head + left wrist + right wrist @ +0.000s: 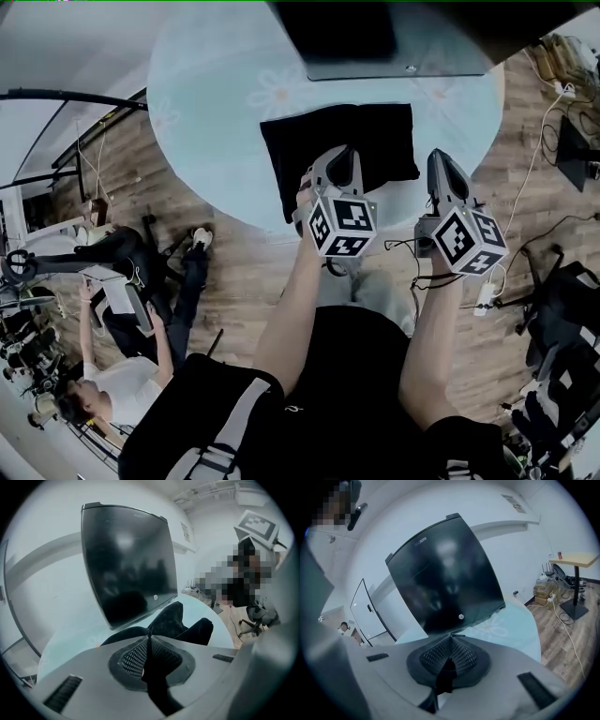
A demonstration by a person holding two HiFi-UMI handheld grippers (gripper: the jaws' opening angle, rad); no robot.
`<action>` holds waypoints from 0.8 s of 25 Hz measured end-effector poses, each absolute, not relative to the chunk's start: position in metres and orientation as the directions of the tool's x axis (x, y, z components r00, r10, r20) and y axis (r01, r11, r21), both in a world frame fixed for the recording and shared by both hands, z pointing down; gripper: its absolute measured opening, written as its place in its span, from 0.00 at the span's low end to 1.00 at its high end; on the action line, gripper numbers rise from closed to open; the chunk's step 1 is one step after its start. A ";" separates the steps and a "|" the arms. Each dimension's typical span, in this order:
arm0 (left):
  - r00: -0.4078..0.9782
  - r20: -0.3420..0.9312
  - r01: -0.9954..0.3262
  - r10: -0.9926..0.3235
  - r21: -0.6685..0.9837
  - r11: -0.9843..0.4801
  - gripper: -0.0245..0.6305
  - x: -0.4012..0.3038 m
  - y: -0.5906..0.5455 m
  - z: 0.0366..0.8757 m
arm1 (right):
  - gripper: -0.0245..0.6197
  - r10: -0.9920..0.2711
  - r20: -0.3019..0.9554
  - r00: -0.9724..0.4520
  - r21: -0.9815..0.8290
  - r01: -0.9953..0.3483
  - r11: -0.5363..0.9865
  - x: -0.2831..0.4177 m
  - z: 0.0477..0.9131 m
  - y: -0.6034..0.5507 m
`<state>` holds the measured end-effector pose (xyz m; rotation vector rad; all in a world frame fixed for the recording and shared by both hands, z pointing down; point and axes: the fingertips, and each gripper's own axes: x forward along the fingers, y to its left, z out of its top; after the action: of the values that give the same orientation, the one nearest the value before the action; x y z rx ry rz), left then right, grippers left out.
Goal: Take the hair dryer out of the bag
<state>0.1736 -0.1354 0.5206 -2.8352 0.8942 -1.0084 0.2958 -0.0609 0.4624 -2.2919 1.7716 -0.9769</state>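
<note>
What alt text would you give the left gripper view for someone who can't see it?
The left claw is shut on the edge of a black bag, whose fabric rises in a peak on a pale round table. A dark monitor stands behind the bag.

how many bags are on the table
1: a black bag near the front edge of the round table, with the left gripper shut on it. The monitor may hide more.
</note>
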 end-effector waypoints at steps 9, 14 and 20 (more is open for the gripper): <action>0.604 0.579 -0.570 -0.548 -0.167 -0.805 0.09 0.150 -0.150 0.514 | 0.05 -0.869 0.488 0.083 -0.383 -0.874 -0.298 0.283 0.462 -0.071; 0.587 0.575 -0.601 -0.569 -0.160 -0.783 0.09 0.136 -0.157 0.511 | 0.05 -0.853 0.515 0.089 -0.344 -0.890 -0.301 0.279 0.462 -0.073; 0.589 0.588 -0.592 -0.554 -0.153 -0.792 0.09 0.125 -0.158 0.511 | 0.15 -0.845 0.530 0.068 -0.342 -0.895 -0.287 0.273 0.464 -0.081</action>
<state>0.1252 -0.1579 0.5115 -2.8524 1.0292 -1.0235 0.2730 -0.0811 0.4643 -2.3486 1.9181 -1.0713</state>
